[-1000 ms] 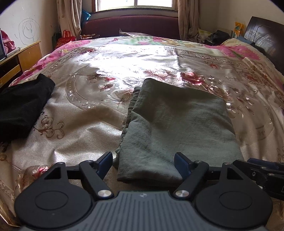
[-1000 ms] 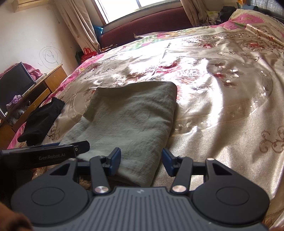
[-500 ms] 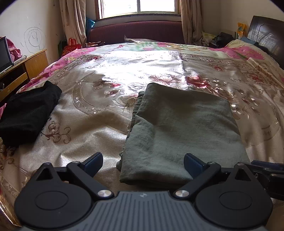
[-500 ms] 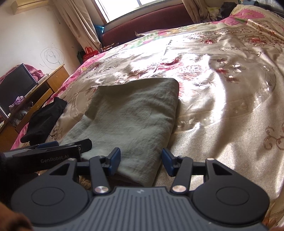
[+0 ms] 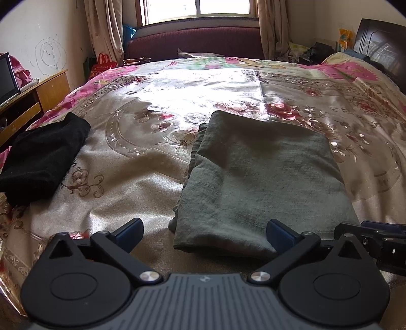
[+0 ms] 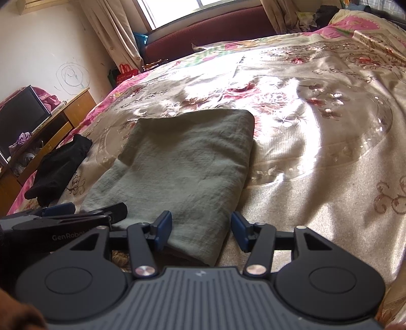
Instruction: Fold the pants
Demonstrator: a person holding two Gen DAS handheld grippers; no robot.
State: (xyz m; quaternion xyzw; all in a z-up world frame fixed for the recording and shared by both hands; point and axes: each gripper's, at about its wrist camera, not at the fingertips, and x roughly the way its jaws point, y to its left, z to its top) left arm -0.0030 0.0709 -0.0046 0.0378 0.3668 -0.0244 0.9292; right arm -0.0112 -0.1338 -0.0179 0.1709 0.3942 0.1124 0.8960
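**Inspector:** Left wrist view: the grey-green folded pants (image 5: 264, 177) lie flat on the floral satin bedspread (image 5: 142, 193), folded into a rectangle with the layered edges on its left side. State of the left gripper (image 5: 204, 232)?

**Assistant:** Its jaws stand spread wide, one blue pad (image 5: 129, 229) over bare bedspread left of the pants, the other at the near hem. Neither pad presses the cloth; nothing is held.

**Inspector:** And the right gripper (image 6: 201, 229)?

**Assistant:** Right wrist view: jaws partly apart, straddling the pants' near right corner. The fabric lies between the pads, but I see no pinch on it.

**Inspector:** Other items relative to the pants?

**Assistant:** A black garment (image 5: 43, 157) lies well to the left of them, apart. A wooden desk (image 6: 63, 119) stands beyond that, off the bed. The maroon sofa (image 5: 195, 43) and window (image 5: 200, 10) sit past the pants' far edge.
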